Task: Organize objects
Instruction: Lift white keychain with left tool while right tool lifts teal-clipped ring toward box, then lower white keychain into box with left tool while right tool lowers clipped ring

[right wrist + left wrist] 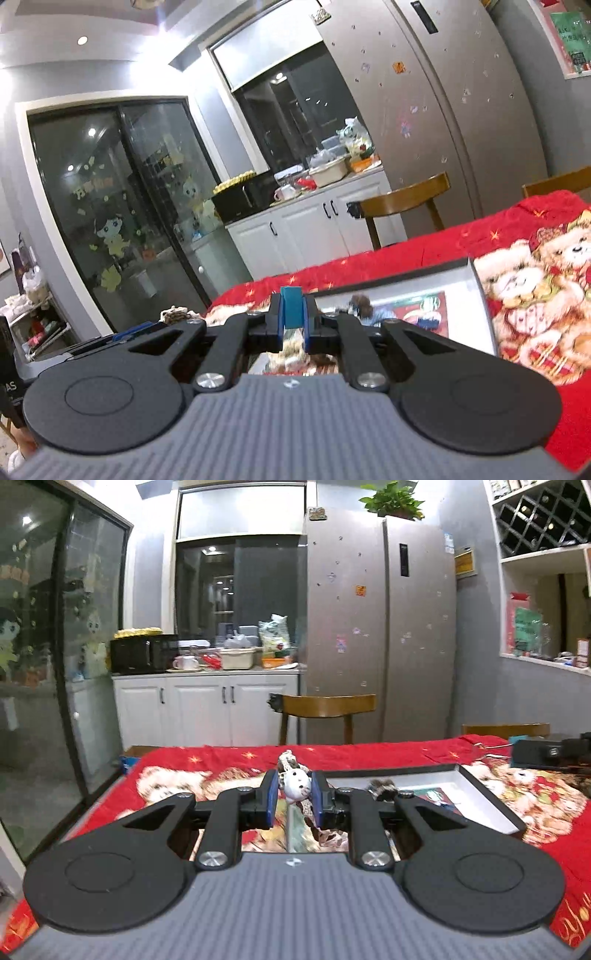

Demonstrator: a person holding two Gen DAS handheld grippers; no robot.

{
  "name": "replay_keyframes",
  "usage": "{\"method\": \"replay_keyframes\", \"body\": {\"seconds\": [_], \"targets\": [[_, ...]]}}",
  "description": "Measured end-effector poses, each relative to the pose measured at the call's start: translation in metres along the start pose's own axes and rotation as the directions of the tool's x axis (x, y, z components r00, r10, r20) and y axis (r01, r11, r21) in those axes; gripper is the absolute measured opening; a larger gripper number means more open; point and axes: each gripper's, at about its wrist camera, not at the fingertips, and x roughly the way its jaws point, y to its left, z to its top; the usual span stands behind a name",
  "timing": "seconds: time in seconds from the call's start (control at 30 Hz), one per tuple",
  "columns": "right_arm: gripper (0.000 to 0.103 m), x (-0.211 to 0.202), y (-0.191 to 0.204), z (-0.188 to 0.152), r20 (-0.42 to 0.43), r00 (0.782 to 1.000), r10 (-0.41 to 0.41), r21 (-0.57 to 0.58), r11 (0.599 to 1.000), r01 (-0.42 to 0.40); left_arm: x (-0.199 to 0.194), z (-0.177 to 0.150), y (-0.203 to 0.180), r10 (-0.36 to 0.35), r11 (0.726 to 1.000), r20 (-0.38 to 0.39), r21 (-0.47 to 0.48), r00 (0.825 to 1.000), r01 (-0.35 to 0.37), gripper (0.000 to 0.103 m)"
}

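Left wrist view: a small white bear-faced charm [295, 786] on a brown-and-cream lace band sits clamped between the blue pads of the left claw [294, 800], which is nearly closed around it; the band trails down beneath the jaws and pokes up just above them; directly ahead and to the right of this claw lies a shallow white box [476, 794] on the desk, whose red bear-print cloth [177, 779] spreads out on every side; a dark furry item [382, 788] rests inside the box just right of the claw; beyond it stand a wooden chair [327, 705] and a grey fridge [380, 627]. In the right wrist view, the right claw [291, 319] is pressed fully together on a thin teal-blue piece [291, 306] standing upright between its pads; the same white box [480, 317] lies to its right and ahead.
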Motion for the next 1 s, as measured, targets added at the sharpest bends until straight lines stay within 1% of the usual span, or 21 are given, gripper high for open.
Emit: {"method": "replay_keyframes", "body": {"seconds": [0.1, 0.17, 0.23, 0.3, 0.37, 0.47, 0.57, 0.63, 0.77, 0.87, 1.0], "targets": [[0.012, 0.0, 0.002, 0.014, 0.021, 1.0, -0.006, 0.0, 1.0, 0.006, 0.0, 0.018, -0.002, 0.004, 1.0, 0.016, 0.0, 1.0, -0.004, 0.023], [0.012, 0.0, 0.001, 0.022, 0.035, 0.999, -0.01, 0.002, 1.0, 0.01, 0.001, 0.03, -0.005, 0.019, 1.0, 0.03, 0.005, 0.999, -0.02, 0.023], [0.012, 0.0, 0.0, 0.031, 0.047, 0.999, -0.013, 0.004, 1.0, 0.012, 0.003, 0.04, -0.008, 0.016, 1.0, 0.04, 0.006, 0.999, -0.017, 0.023], [0.012, 0.002, -0.001, 0.038, 0.058, 0.998, -0.019, 0.0, 1.0, 0.019, 0.008, 0.051, -0.013, 0.011, 1.0, 0.043, 0.008, 0.999, -0.012, 0.023], [0.012, 0.005, -0.002, 0.045, 0.068, 0.997, -0.028, 0.0, 1.0, 0.028, 0.014, 0.06, -0.02, 0.025, 1.0, 0.054, 0.01, 0.998, -0.025, 0.023], [0.012, 0.011, -0.004, 0.054, 0.077, 0.996, -0.035, 0.004, 0.999, 0.035, 0.025, 0.073, -0.03, 0.009, 1.0, 0.065, 0.003, 0.998, -0.009, 0.023], [0.012, 0.018, -0.008, 0.06, 0.082, 0.995, -0.064, -0.002, 0.998, 0.065, 0.039, 0.084, -0.044, -0.001, 1.0, 0.074, 0.005, 0.997, 0.0, 0.023], [0.012, 0.023, -0.008, 0.062, 0.085, 0.992, -0.096, -0.01, 0.995, 0.097, 0.049, 0.09, -0.055, -0.018, 1.0, 0.075, 0.004, 0.997, 0.018, 0.023], [0.012, 0.035, -0.013, 0.065, 0.082, 0.988, -0.128, -0.031, 0.991, 0.131, 0.074, 0.098, -0.076, -0.061, 0.998, 0.073, -0.007, 0.996, 0.061, 0.023], [0.012, 0.045, -0.02, 0.068, 0.066, 0.987, -0.15, -0.038, 0.988, 0.152, 0.096, 0.101, -0.088, -0.095, 0.995, 0.05, -0.03, 0.994, 0.096, 0.023], [0.012, 0.064, -0.034, 0.071, 0.037, 0.981, -0.189, -0.035, 0.981, 0.19, 0.126, 0.102, -0.098, -0.141, 0.988, 0.0, -0.069, 0.99, 0.14, 0.023]]}}
